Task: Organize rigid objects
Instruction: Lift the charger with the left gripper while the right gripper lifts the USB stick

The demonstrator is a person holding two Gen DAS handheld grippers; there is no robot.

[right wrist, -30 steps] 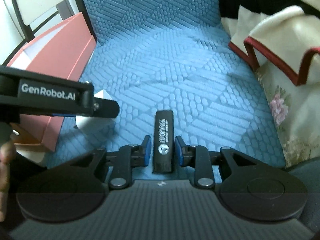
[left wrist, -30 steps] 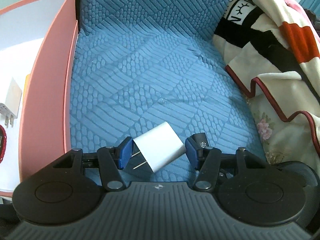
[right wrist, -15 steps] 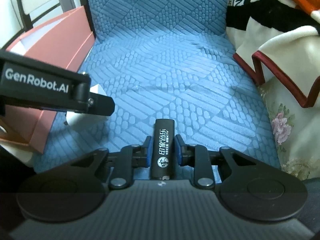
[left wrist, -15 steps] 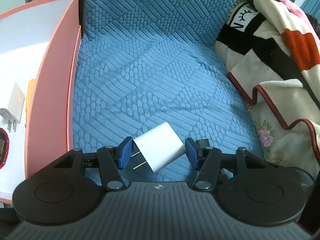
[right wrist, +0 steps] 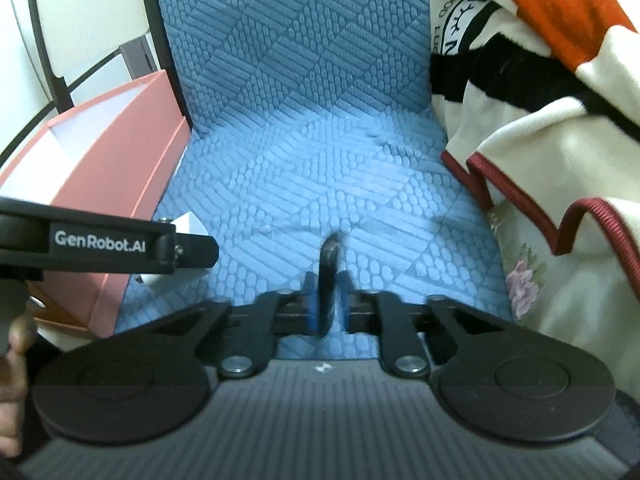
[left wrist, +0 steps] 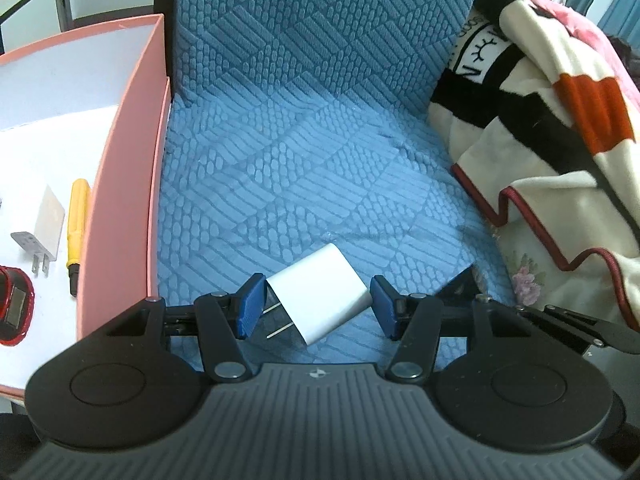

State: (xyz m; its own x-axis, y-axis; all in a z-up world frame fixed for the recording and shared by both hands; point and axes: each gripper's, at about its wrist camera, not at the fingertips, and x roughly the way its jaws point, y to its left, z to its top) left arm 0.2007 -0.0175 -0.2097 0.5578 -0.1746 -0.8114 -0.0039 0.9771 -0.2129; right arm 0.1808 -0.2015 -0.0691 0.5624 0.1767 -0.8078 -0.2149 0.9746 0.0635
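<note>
A white plug adapter (left wrist: 320, 294) sits tilted between the blue pads of the left gripper (left wrist: 316, 306), its two metal prongs pointing toward the left pad, above the blue quilted cushion (left wrist: 320, 140). A slim black stick (right wrist: 329, 280), blurred and seen edge-on, is clamped between the pads of the right gripper (right wrist: 326, 308). Inside the pink box (left wrist: 124, 216), on its white floor, lie a second white adapter (left wrist: 40, 234) with prongs toward the camera, a yellow screwdriver (left wrist: 76, 224) just beside it along the wall, and a red-rimmed black device (left wrist: 14, 306) at the left edge.
</note>
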